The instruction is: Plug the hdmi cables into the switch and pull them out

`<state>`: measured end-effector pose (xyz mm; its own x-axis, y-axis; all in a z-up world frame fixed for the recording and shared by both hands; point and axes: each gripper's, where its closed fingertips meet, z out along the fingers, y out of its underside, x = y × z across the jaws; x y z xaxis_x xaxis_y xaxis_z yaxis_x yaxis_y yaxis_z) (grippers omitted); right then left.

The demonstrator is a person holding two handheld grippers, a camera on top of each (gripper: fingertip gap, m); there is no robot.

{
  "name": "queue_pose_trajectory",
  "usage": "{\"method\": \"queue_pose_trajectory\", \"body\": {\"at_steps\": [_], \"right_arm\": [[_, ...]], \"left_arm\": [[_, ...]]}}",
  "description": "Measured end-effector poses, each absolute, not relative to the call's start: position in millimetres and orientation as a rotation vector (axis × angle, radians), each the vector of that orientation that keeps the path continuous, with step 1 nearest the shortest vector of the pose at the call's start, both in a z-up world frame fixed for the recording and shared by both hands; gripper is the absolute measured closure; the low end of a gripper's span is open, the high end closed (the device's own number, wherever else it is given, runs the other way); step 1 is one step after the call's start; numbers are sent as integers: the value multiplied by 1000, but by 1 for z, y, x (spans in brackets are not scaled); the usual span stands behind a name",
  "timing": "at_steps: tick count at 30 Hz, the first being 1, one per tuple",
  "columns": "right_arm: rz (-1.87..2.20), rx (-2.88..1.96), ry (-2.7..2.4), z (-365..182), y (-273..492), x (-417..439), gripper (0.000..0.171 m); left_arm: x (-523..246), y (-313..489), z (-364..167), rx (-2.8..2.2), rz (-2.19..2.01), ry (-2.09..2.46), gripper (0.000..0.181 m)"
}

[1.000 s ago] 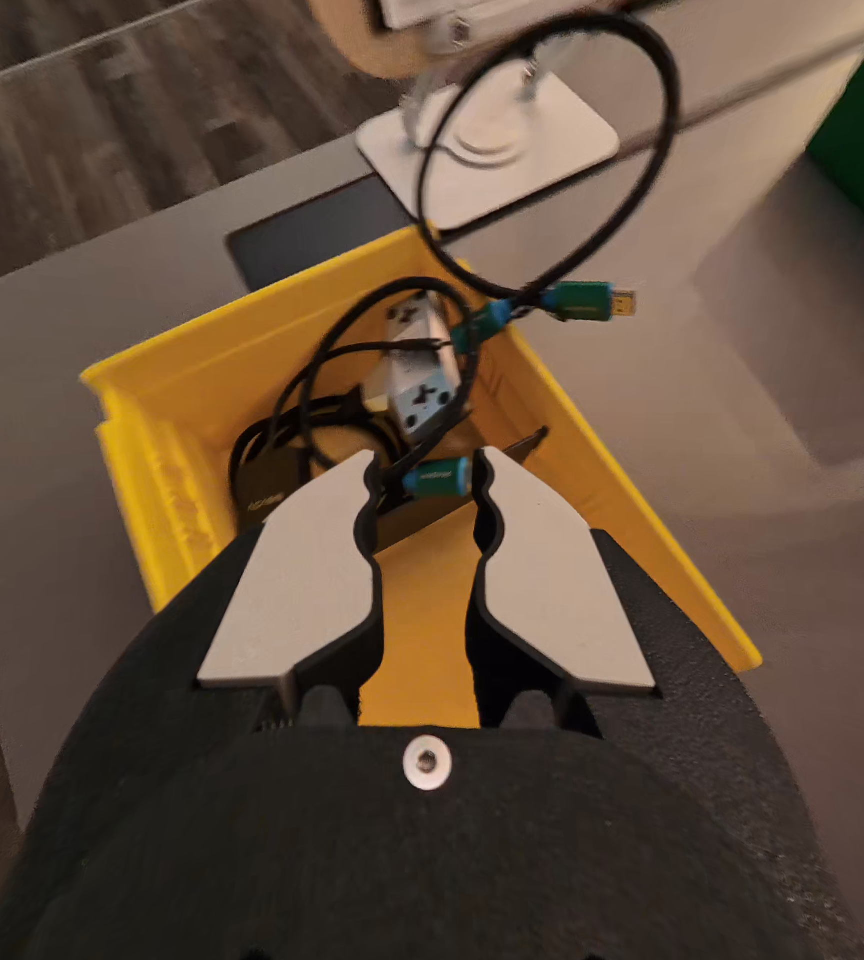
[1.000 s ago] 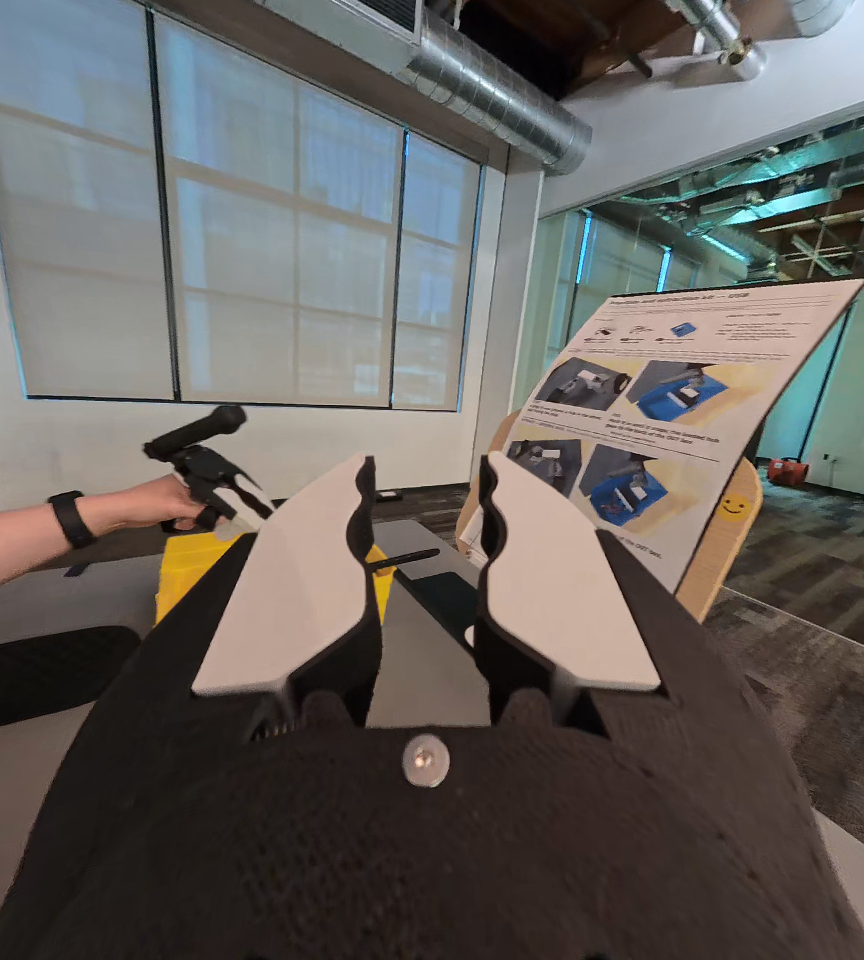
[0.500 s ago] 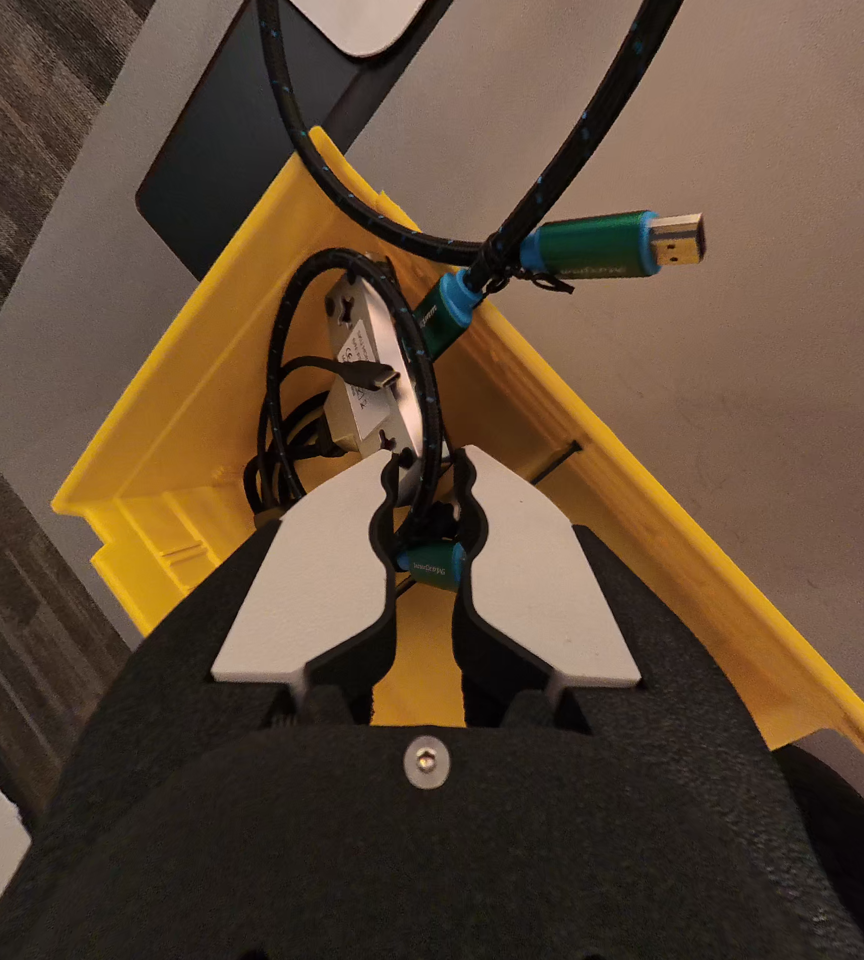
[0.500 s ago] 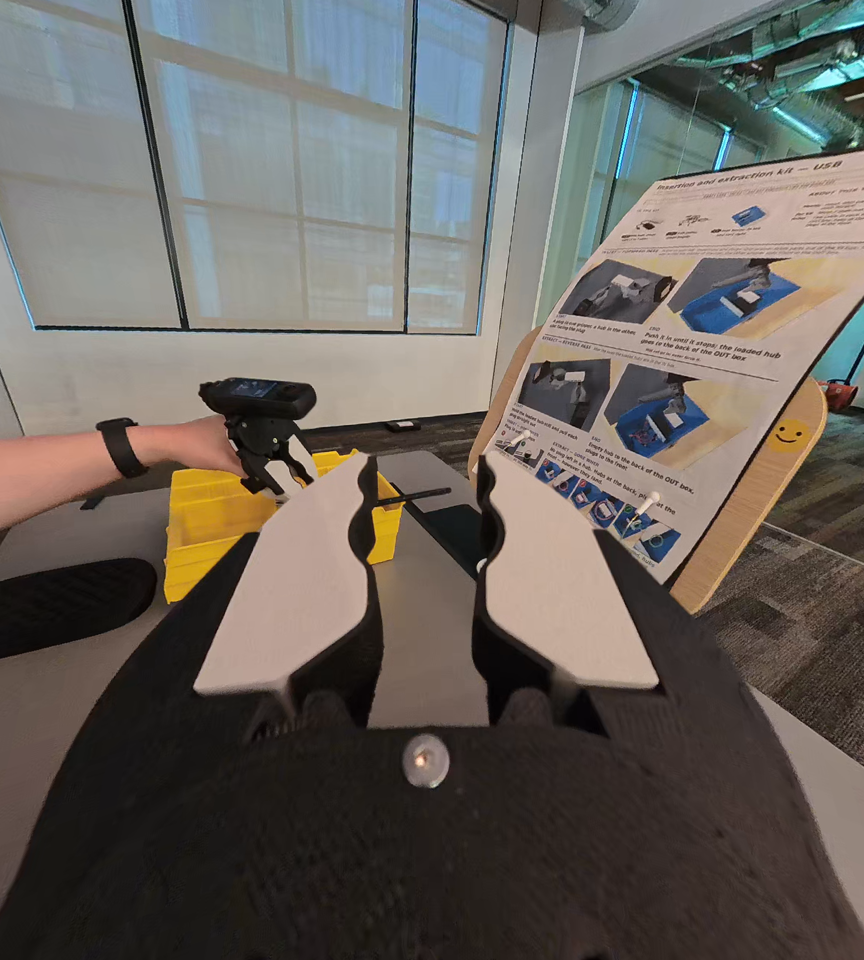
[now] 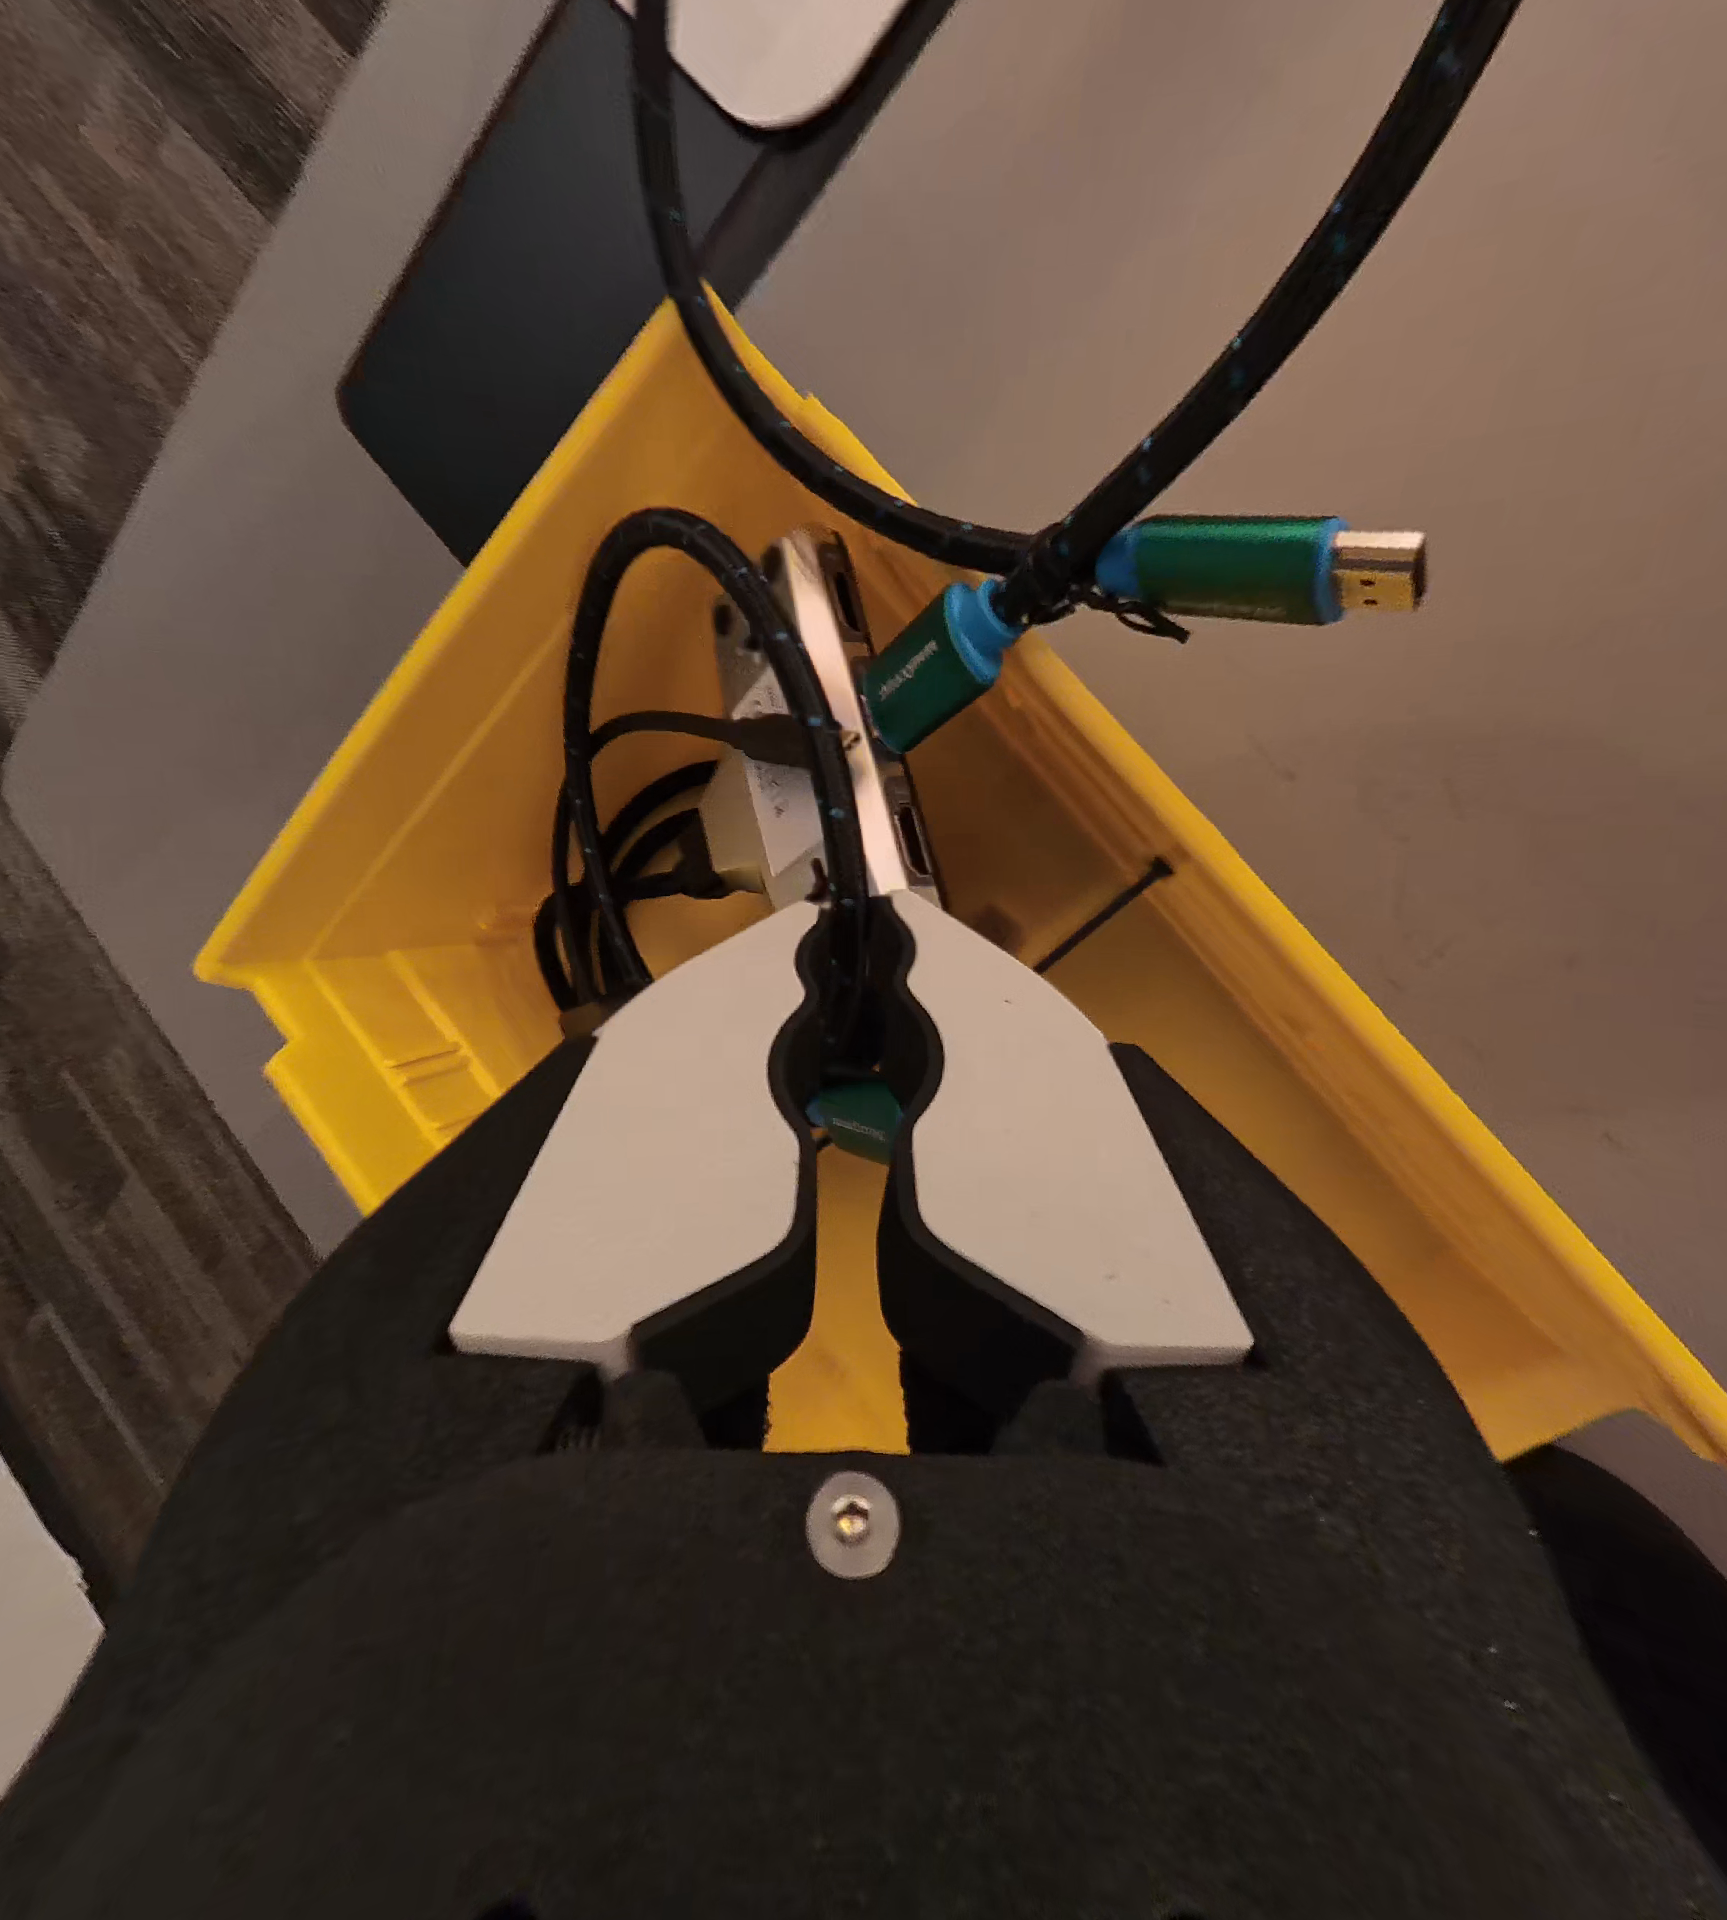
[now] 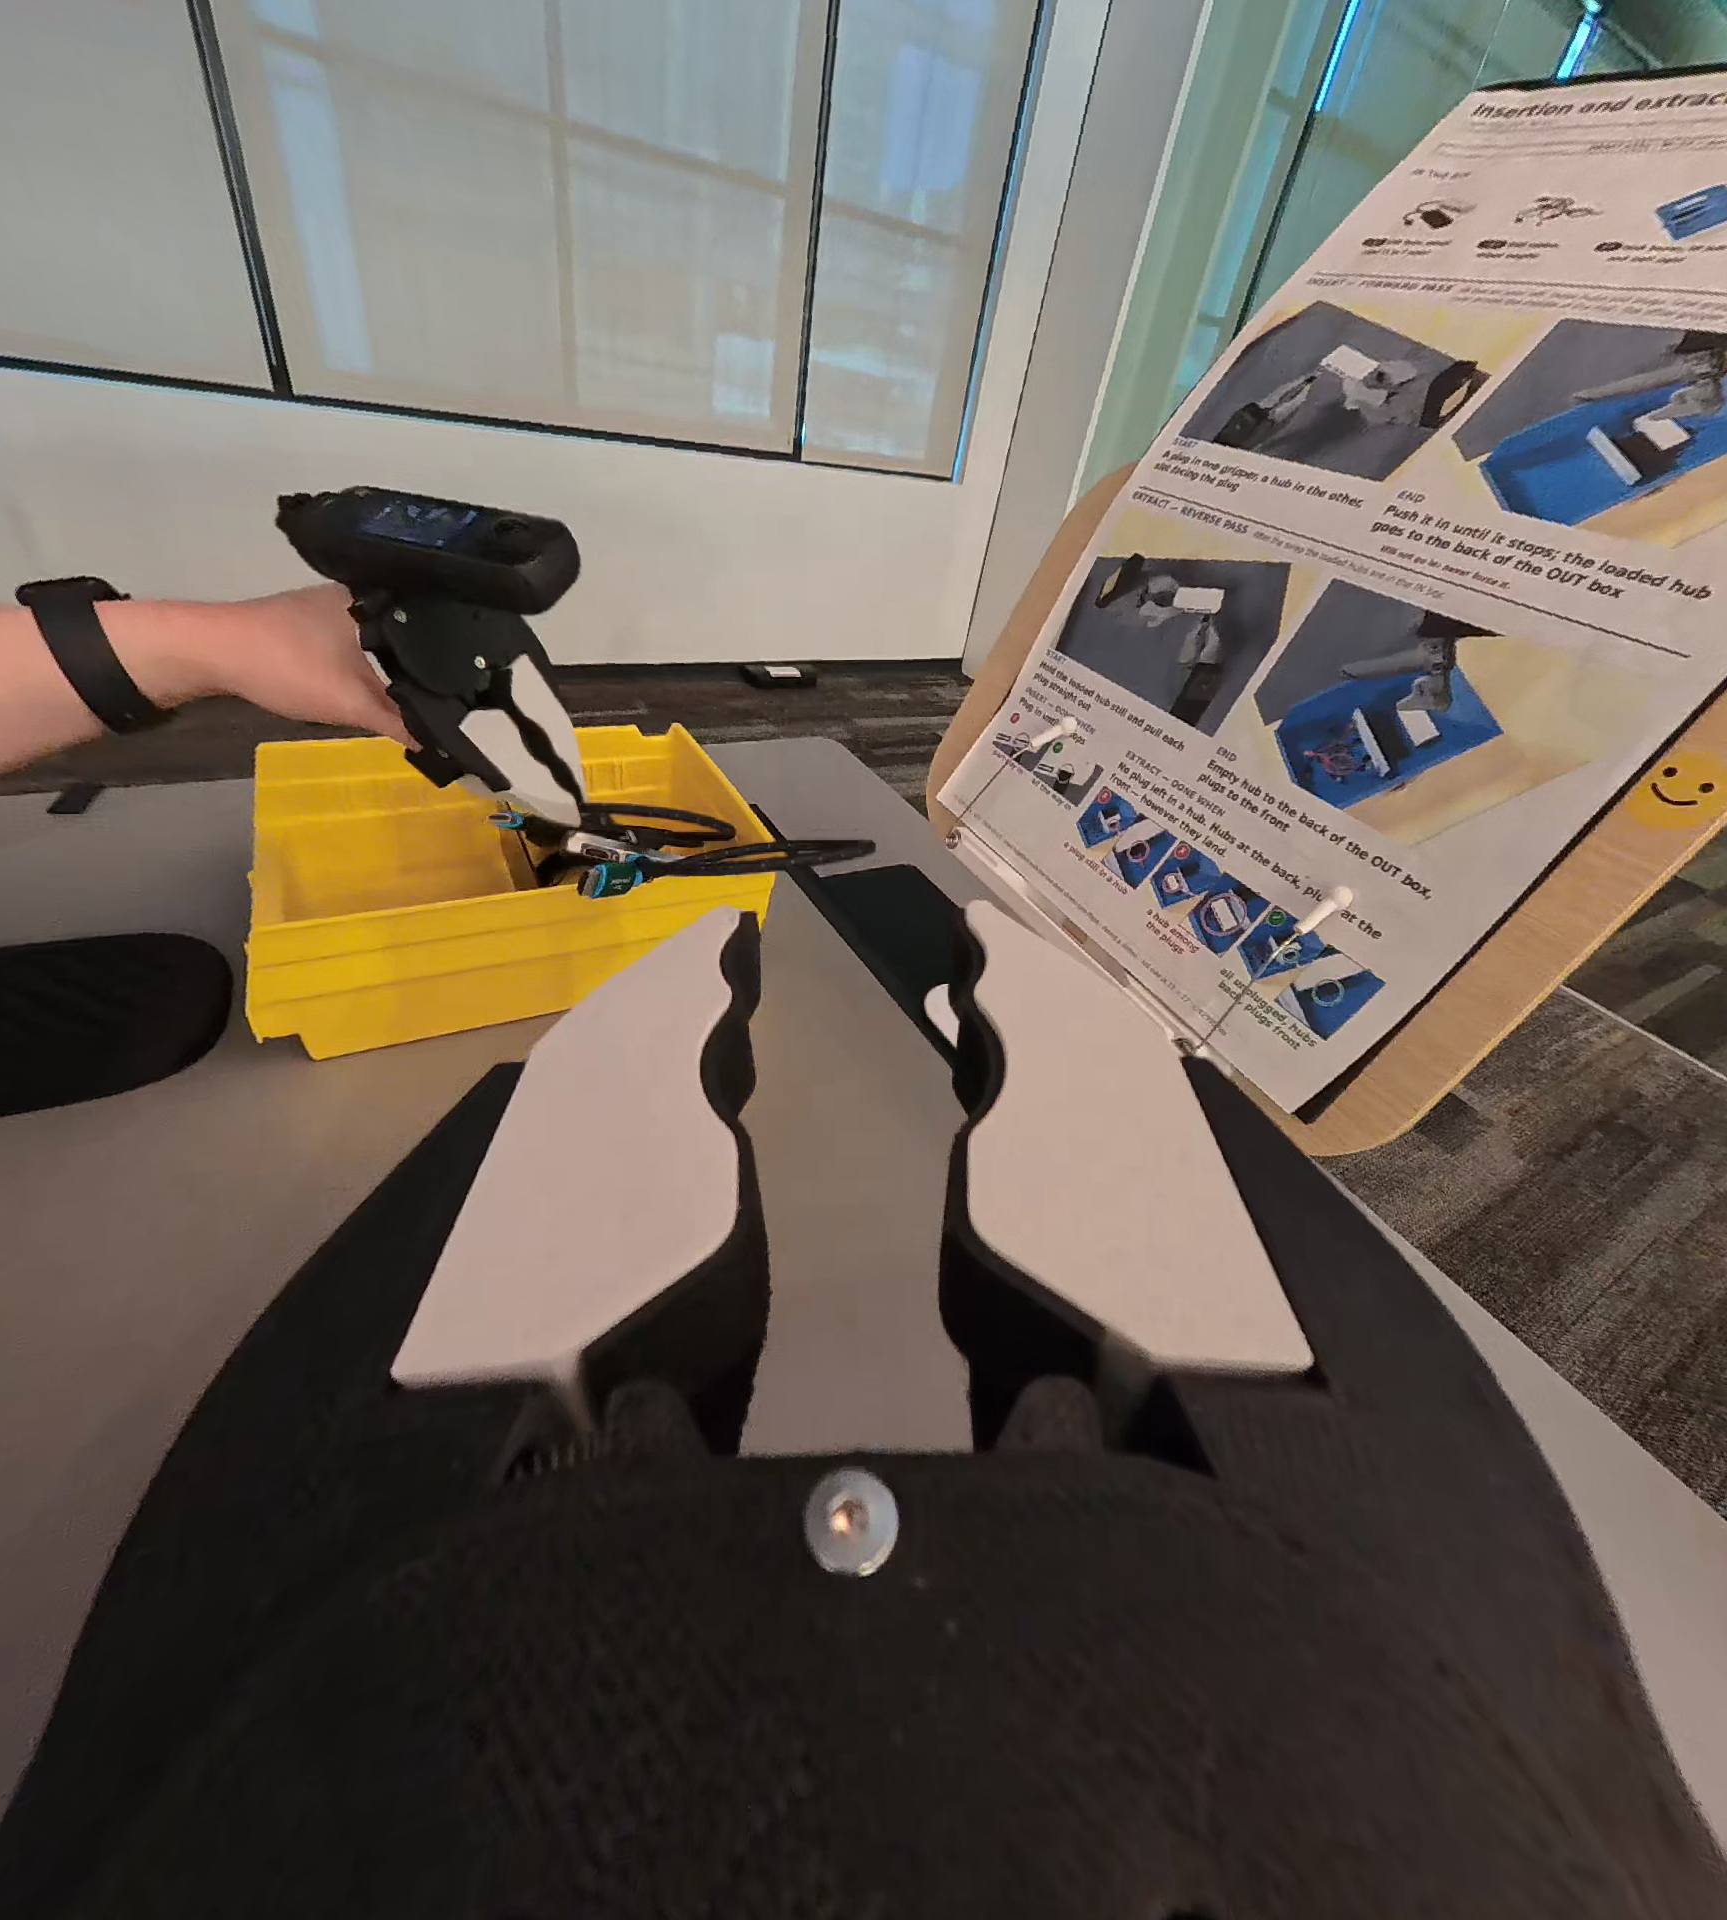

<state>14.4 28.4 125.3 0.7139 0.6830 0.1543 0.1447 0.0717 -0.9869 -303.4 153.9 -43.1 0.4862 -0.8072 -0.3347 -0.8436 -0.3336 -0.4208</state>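
Left wrist view: the left gripper (image 5: 854,997) has its jaws closed on a black braided cable (image 5: 828,810) just above its green plug (image 5: 854,1117), inside the yellow bin (image 5: 1202,1091).
The silver switch (image 5: 838,727) stands on edge in the bin, one green plug (image 5: 926,675) in it, another (image 5: 1243,569) hanging free over the grey worktop (image 5: 1461,312). The right gripper (image 6: 848,966) hovers well apart, jaws spread wide and empty, near an instruction board (image 6: 1410,582).

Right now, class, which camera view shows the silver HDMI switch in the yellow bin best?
The left wrist view: the switch stands edge-on inside the yellow bin, its ports facing the camera, just beyond the left tongs. The right wrist view shows only a small glimpse among cables, under those tongs.
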Motion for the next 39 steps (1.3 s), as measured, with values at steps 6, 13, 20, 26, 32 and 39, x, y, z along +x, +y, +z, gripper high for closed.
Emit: {"method": "queue_pose_trajectory", "body": {"at_steps": [6, 13, 20, 26, 32, 39], "right_arm": [[486, -1458, -703, 128, 28, 18, 136], [522, -1487, -694, 121, 32, 19, 137], [547, -1512, -765, 109, 34, -4, 137], [725, -1463, -985, 88, 18, -66, 136], [993, -1330, -1173, 63, -10, -131, 126], [1074, -1078, -967, 103, -13, -129, 91]], "left_arm": [[-313, 162, -29, -2178, 106, 1270, 175], [-341, 176, 33, -2121, 98, 1069, 174], [-320, 147, 103, -1930, -14, 1061, 175], [-269, 97, 166, -1722, -102, 1151, 175], [-207, 28, 212, -1529, -292, 1267, 175], [-144, -63, 240, -1299, -667, 1439, 175]]}}
